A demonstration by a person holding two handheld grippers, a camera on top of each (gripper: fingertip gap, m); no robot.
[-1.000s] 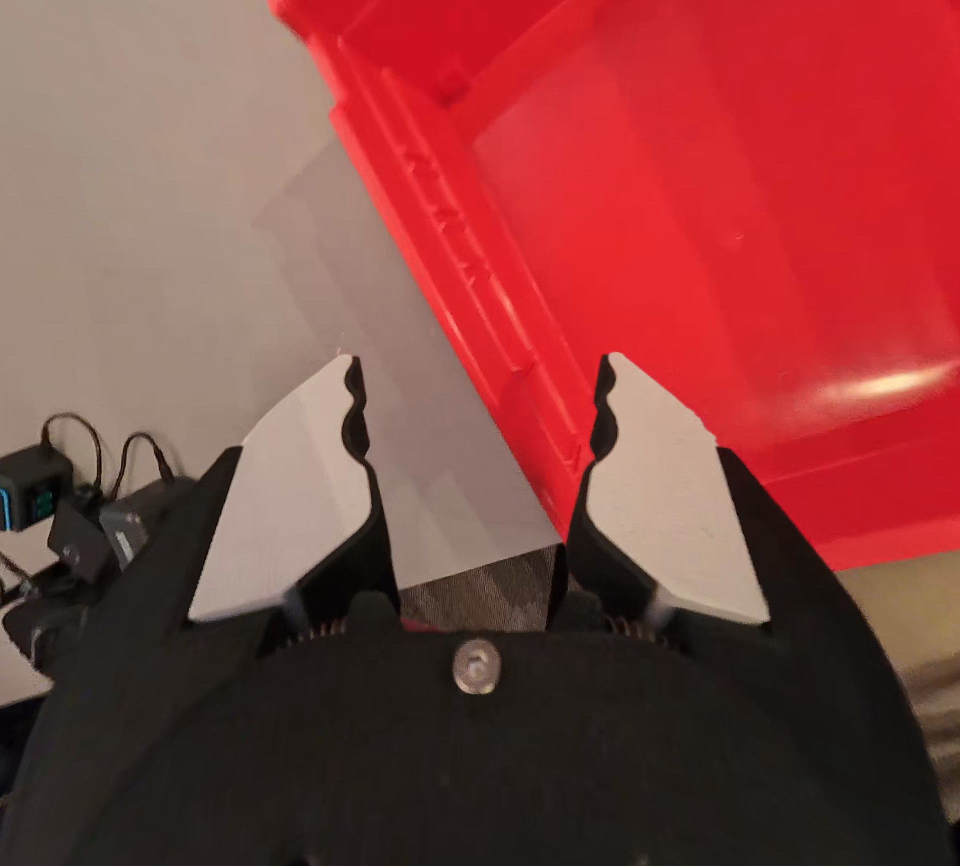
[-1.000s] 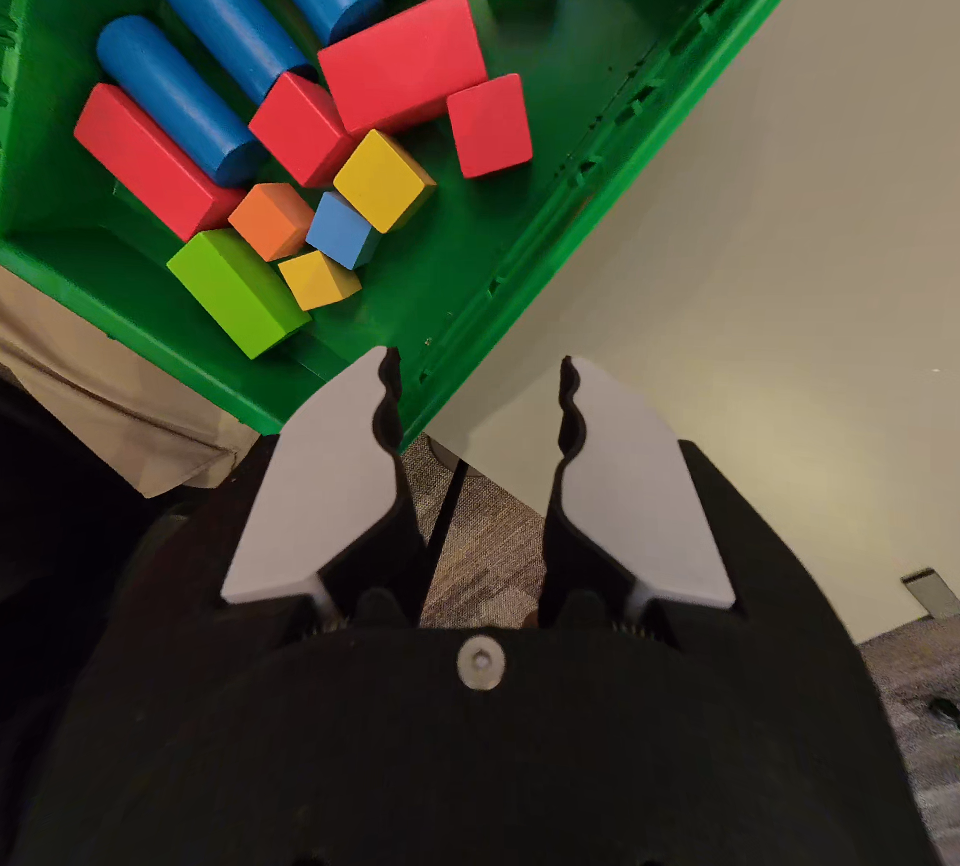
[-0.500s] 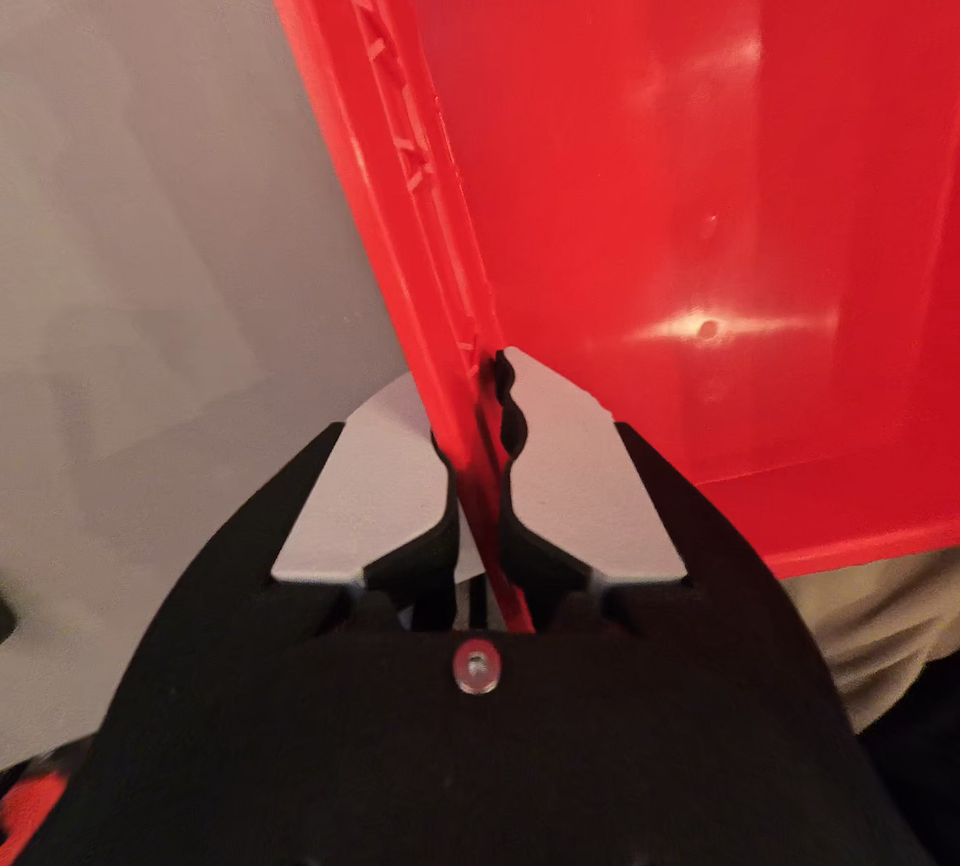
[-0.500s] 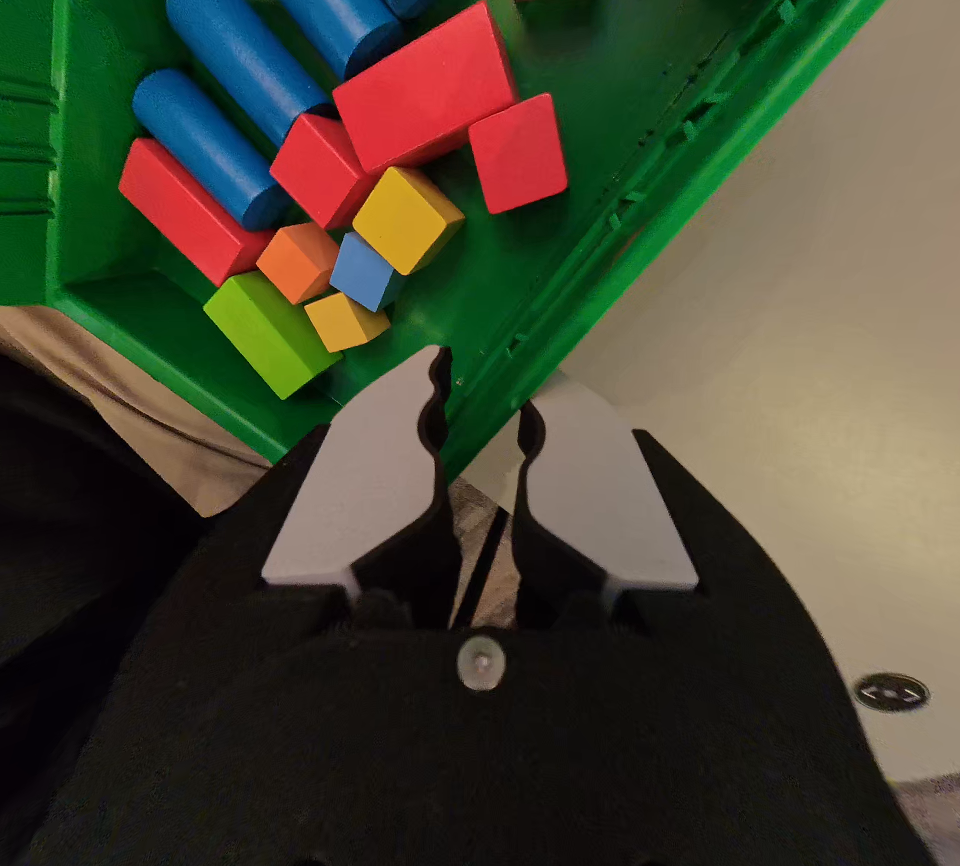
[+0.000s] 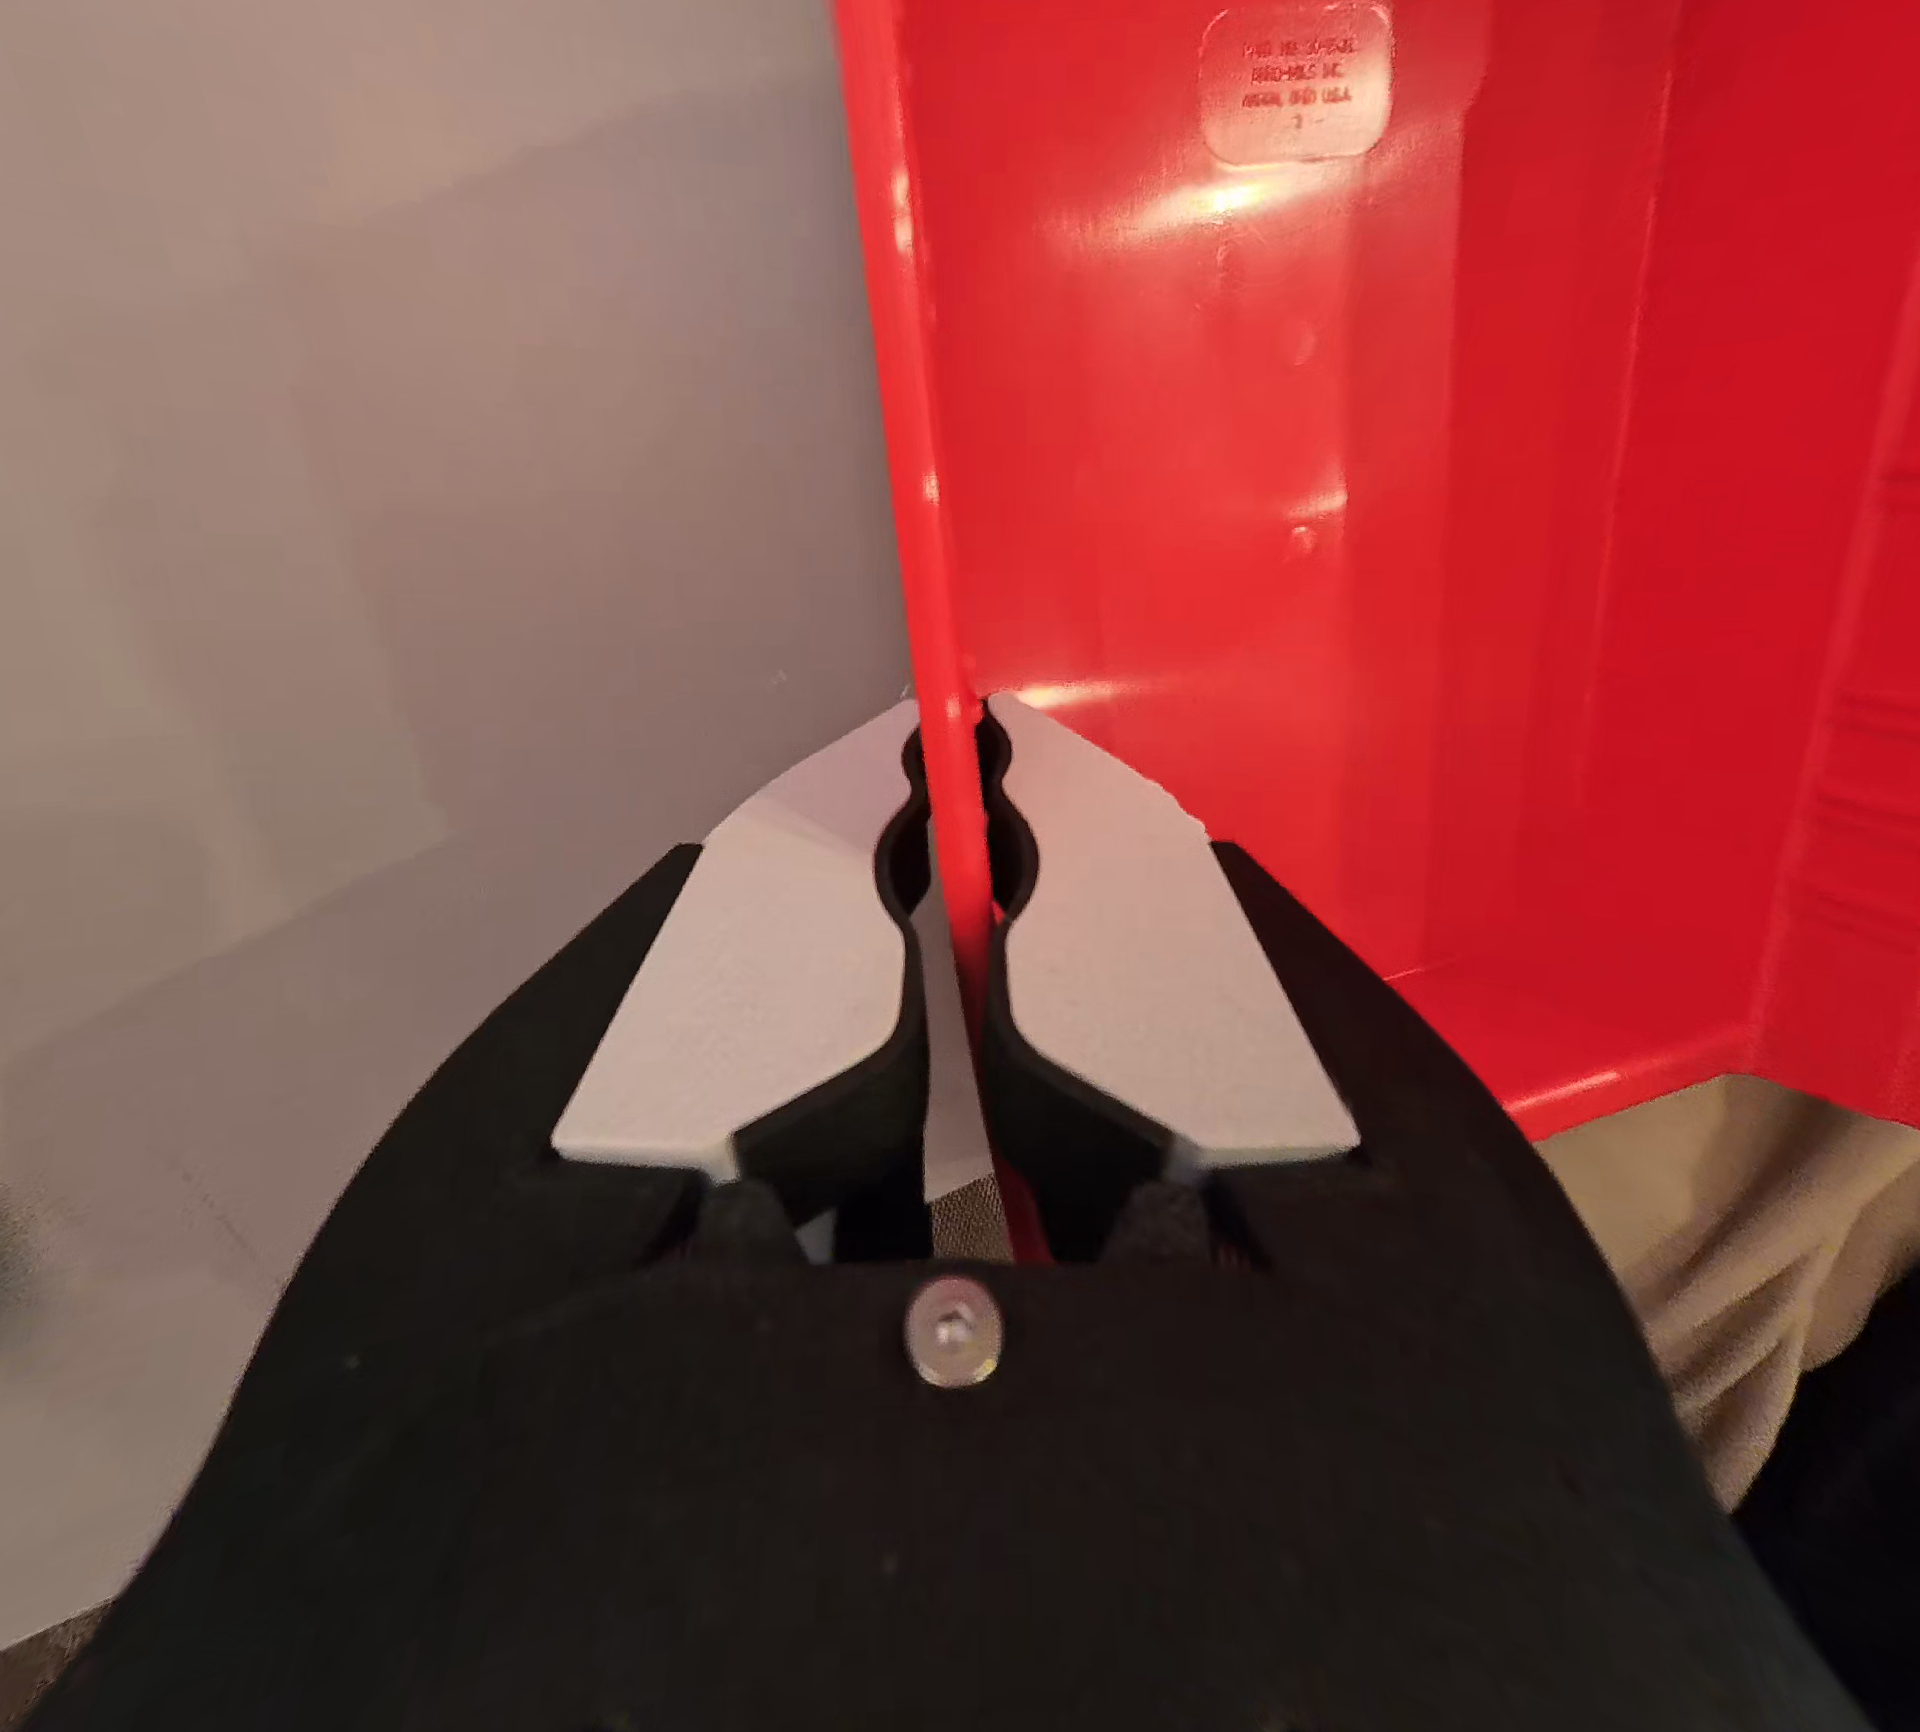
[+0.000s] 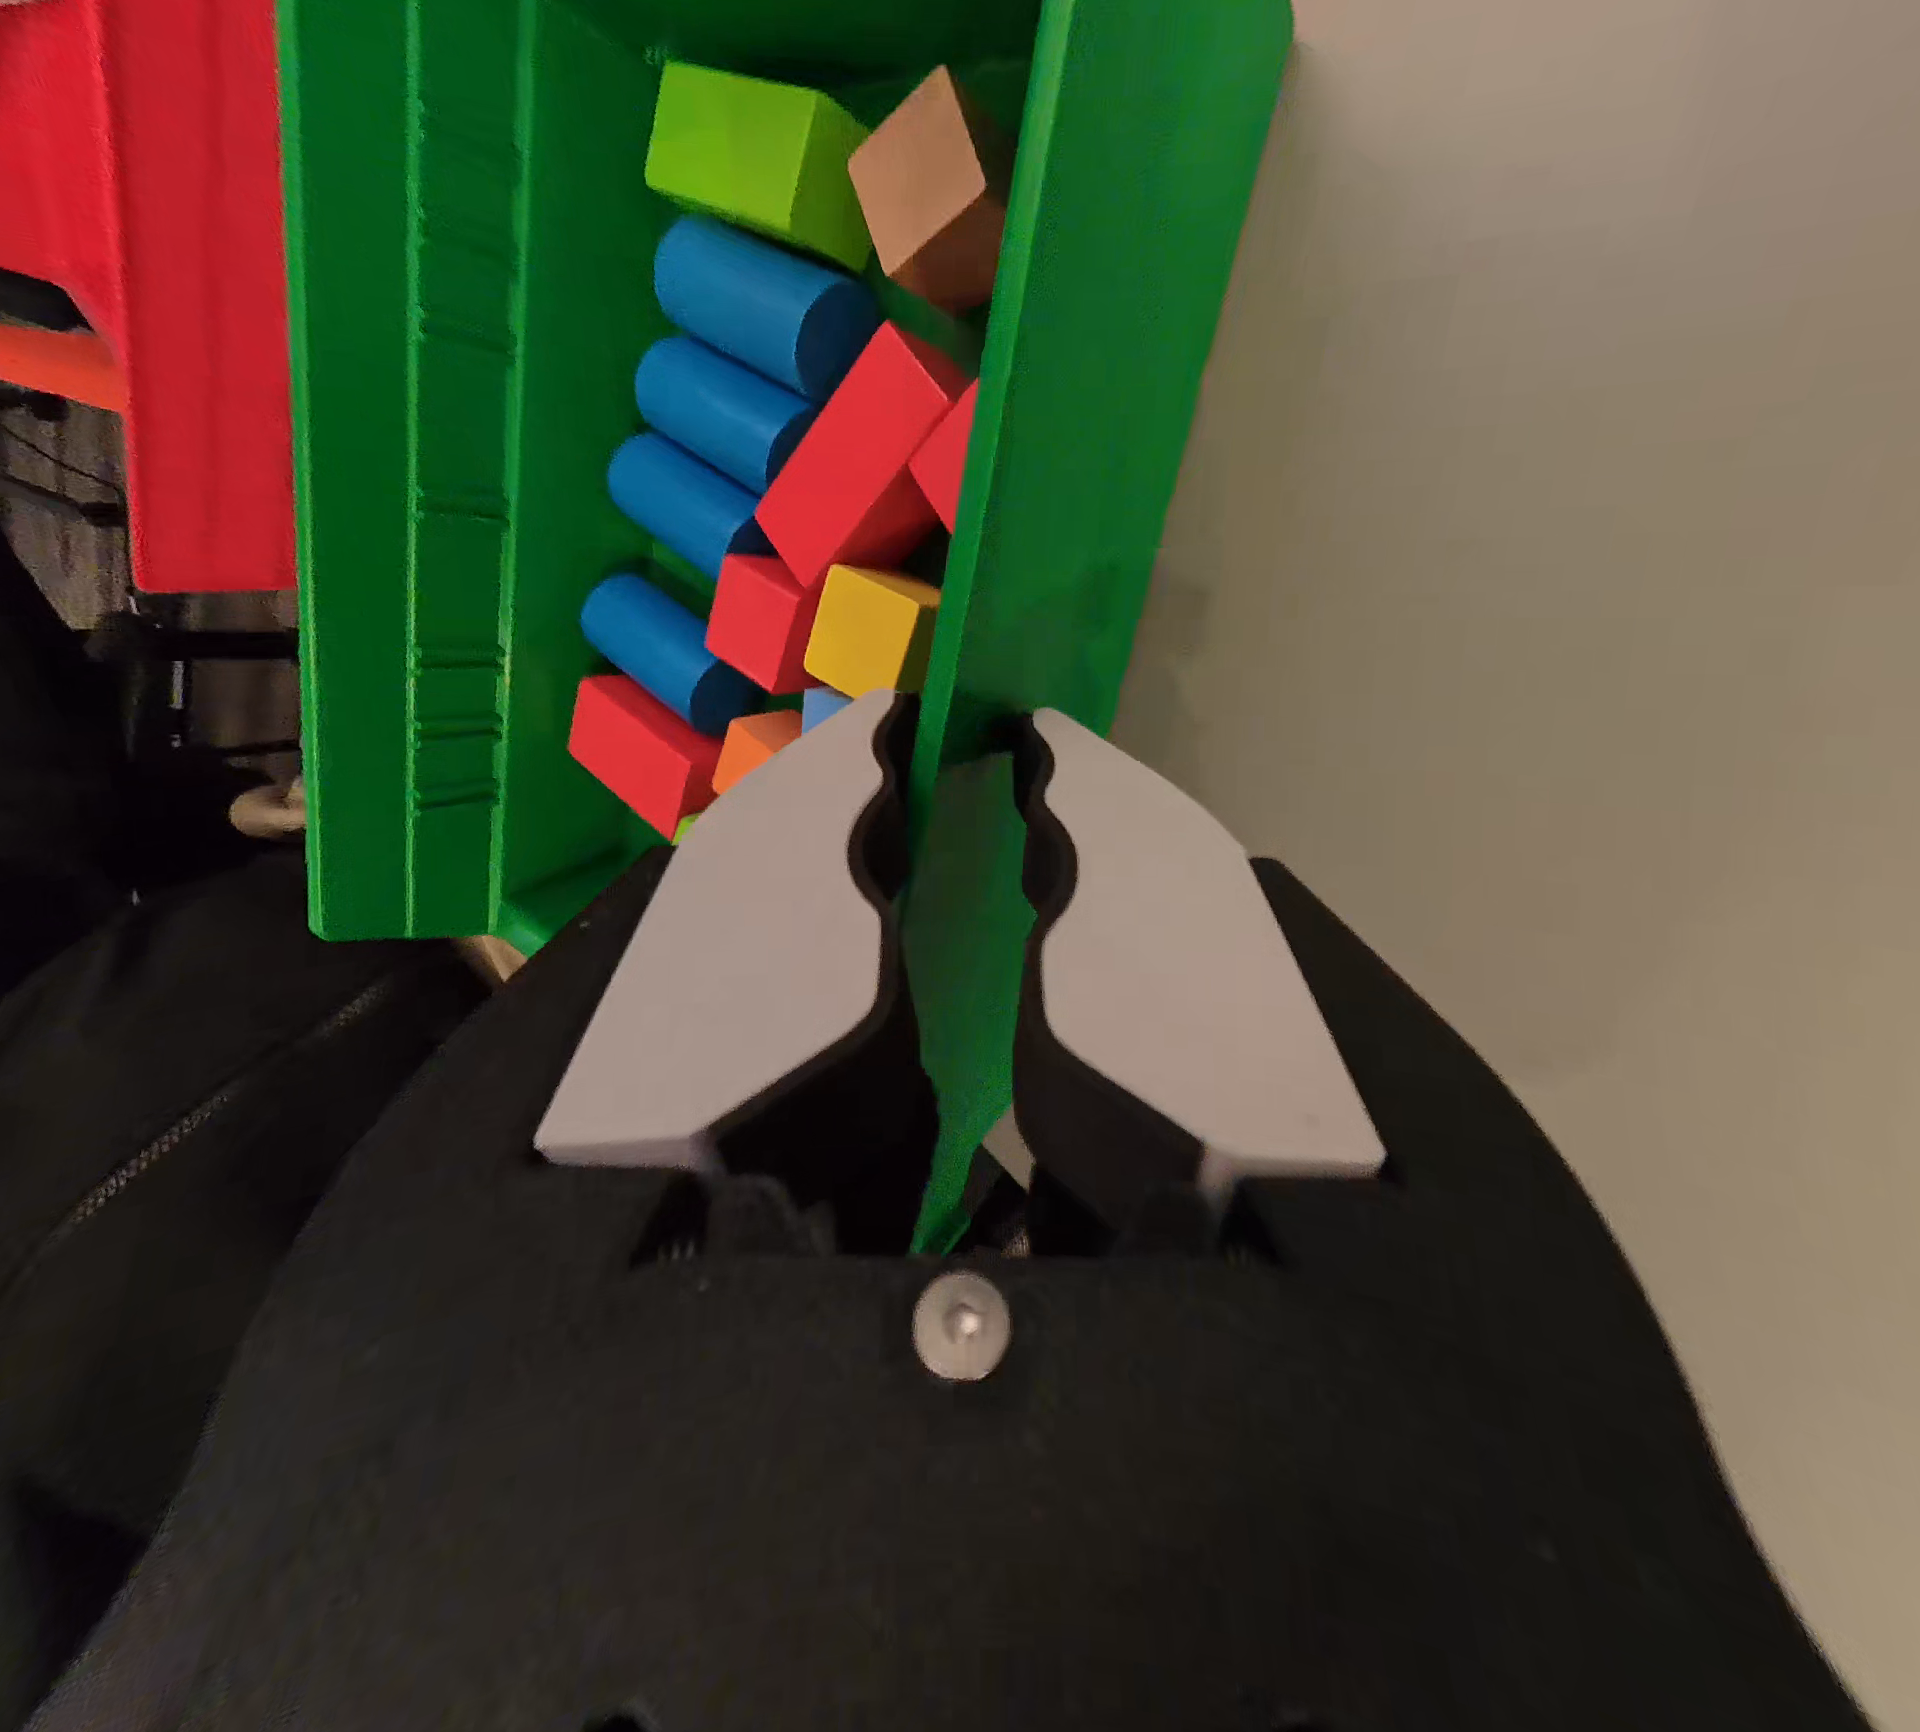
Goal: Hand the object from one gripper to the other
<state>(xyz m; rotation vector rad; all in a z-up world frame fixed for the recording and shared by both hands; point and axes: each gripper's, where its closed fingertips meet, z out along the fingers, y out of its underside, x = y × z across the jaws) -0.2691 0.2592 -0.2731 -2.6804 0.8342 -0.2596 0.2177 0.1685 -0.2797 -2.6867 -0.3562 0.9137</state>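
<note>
My left gripper (image 5: 951,714) is shut on the left side wall of an empty red bin (image 5: 1299,456), one finger outside and one inside. My right gripper (image 6: 961,714) is shut on the right side wall of a green bin (image 6: 1132,332). The green bin holds several coloured wooden blocks: blue cylinders (image 6: 748,300), red blocks (image 6: 862,456), a yellow cube (image 6: 868,628), a lime green block (image 6: 743,144), a brown cube (image 6: 920,186) and an orange one (image 6: 758,740). The red bin also shows in the right wrist view (image 6: 177,228), left of the green bin.
Both bins sit on a pale table (image 5: 416,435), which also shows right of the green bin (image 6: 1558,539). Beige cloth (image 5: 1745,1246) lies at the red bin's near edge. Dark fabric (image 6: 156,1111) is at the lower left of the right wrist view. Some 50 cm of space lies between my two pairs of fingers.
Both grippers were open a second ago. Each moved forward over a bin wall and shut on it. The green bin now looks tilted and its blocks have slid together against the gripped wall.
</note>
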